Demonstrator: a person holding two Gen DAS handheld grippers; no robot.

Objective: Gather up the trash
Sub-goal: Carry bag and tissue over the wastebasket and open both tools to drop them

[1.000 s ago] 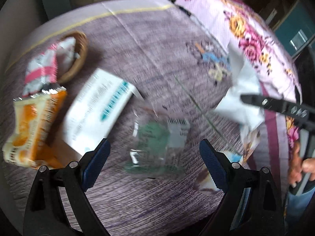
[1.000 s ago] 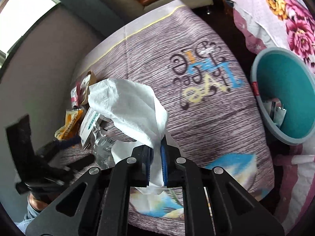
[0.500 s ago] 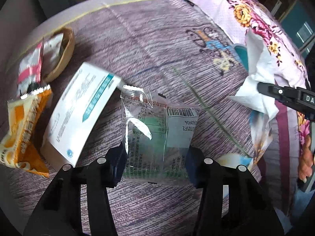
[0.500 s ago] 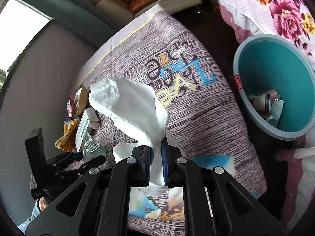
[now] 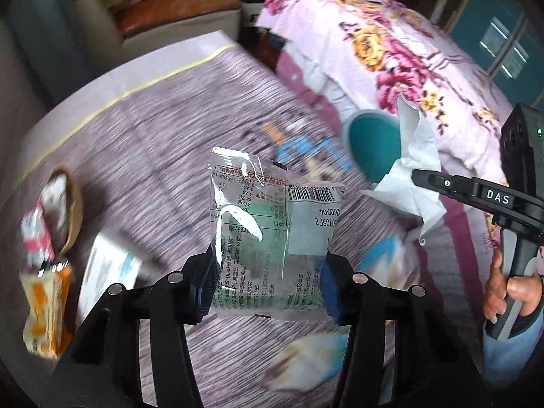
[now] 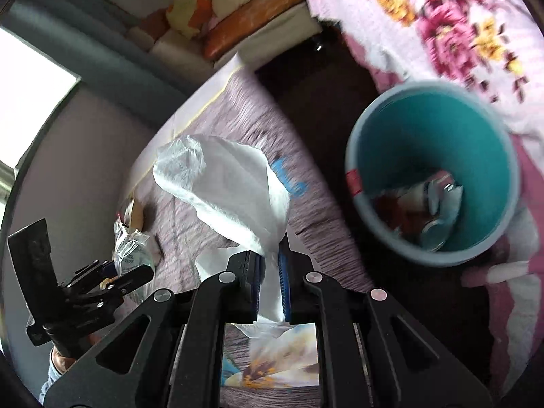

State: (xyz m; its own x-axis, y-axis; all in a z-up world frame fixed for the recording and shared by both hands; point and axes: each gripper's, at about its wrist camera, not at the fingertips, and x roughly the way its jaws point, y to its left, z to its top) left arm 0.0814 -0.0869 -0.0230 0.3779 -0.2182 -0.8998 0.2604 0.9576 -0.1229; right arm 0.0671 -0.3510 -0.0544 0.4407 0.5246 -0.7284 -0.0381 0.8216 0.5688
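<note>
Now right gripper [image 6: 270, 265], clamped on tissue [image 6: 234, 183], is nearer the bin [image 6: 431, 173] off the table's [image 6: 238, 112] edge than left gripper [image 5: 268, 282], pinching wrapper [image 5: 268, 234].

a home living room, my table's purple printed cloth [image 5: 163, 156], sofa cushions [image 6: 238, 17] at twelve o'clock, floral blanket [image 5: 391, 54] at two, teal waste bin [image 6: 435, 173] at three

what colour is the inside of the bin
Teal inside the bin, with a grey-blue rim; the right wrist view shows it best.
</note>
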